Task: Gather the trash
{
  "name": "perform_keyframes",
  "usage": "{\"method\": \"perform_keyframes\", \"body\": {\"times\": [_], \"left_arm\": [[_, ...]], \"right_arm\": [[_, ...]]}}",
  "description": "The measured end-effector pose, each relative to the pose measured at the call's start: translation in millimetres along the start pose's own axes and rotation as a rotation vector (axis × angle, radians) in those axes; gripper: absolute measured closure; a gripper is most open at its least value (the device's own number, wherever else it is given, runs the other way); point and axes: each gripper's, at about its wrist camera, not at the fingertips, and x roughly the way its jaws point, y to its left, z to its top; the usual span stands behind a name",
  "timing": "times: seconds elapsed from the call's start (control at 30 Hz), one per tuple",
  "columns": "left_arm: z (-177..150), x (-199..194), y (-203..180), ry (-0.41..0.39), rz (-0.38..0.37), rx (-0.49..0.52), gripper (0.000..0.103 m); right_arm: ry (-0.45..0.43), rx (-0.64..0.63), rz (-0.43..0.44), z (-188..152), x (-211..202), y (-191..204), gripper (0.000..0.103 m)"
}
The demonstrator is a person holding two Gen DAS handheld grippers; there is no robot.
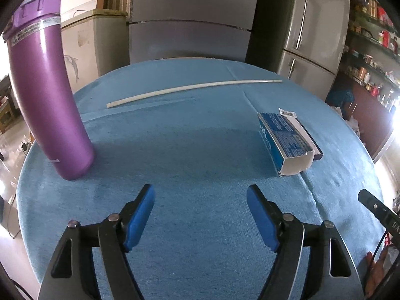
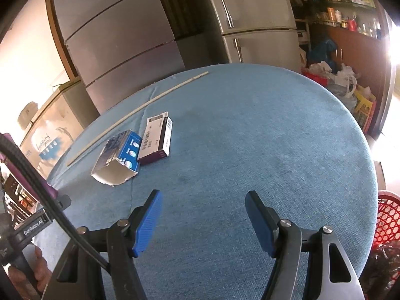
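An empty blue carton (image 1: 285,142) lies on its side on the round blue-covered table (image 1: 200,150), its torn open end toward me. Behind it lies a white and purple box (image 1: 313,145), mostly hidden in the left wrist view. The right wrist view shows both, the blue carton (image 2: 117,160) left of the white and purple box (image 2: 156,137). A long white stick (image 1: 190,88) lies across the far side; it also shows as the stick (image 2: 135,111). My left gripper (image 1: 200,195) is open over bare cloth, left of and nearer than the carton. My right gripper (image 2: 203,200) is open, nothing between its pads.
A tall purple flask (image 1: 50,95) stands at the table's left. A red plastic basket (image 2: 388,222) sits below the table's right edge. Fridges (image 1: 310,32) stand behind the table, with shelves and bags of clutter (image 2: 342,82) at the right. A hand (image 2: 27,272) holds the other gripper's handle.
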Motion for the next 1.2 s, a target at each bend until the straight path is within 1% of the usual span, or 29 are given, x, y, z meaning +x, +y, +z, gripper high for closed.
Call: {"method": "perform_keyframes", "body": {"times": [0.1, 0.2, 0.37, 0.47, 0.57, 0.67, 0.77, 0.9, 0.97, 1.1, 1.2], "left_arm": [[1, 2, -2, 0.009, 0.004, 0.005, 0.027], [2, 2, 1, 0.007, 0.027, -0.019, 0.027], [1, 4, 8, 0.017, 0.112, -0.057, 0.026], [0, 3, 8, 0.009, 0.166, -0.059, 0.026], [-1, -2, 3, -0.017, 0.22, -0.037, 0.026], [-2, -8, -9, -0.052, 0.293, 0.012, 0.026], [-2, -12, -18, -0.081, 0.338, 0.052, 0.022], [-3, -17, -23, -0.109, 0.401, 0.074, 0.022], [-2, -19, -22, -0.11, 0.424, 0.064, 0.022], [-2, -22, -10, -0.11, 0.47, 0.003, 0.022], [-3, -25, -5, -0.11, 0.491, -0.029, 0.022]], "right_arm": [[-0.006, 0.01, 0.014, 0, -1, -3, 0.031], [-0.006, 0.024, 0.029, 1, -2, -6, 0.031], [-0.013, 0.06, 0.062, 3, -4, -14, 0.031], [-0.023, 0.082, 0.082, 3, -6, -17, 0.031], [-0.028, 0.105, 0.108, 4, -7, -22, 0.031], [-0.035, 0.134, 0.134, 4, -8, -28, 0.031], [-0.041, 0.158, 0.153, 5, -8, -32, 0.031], [-0.035, 0.17, 0.179, 5, -7, -34, 0.031], [-0.028, 0.168, 0.194, 5, -7, -35, 0.031], [-0.012, 0.146, 0.216, 5, -5, -32, 0.031], [-0.003, 0.124, 0.224, 5, -3, -28, 0.031]]}}
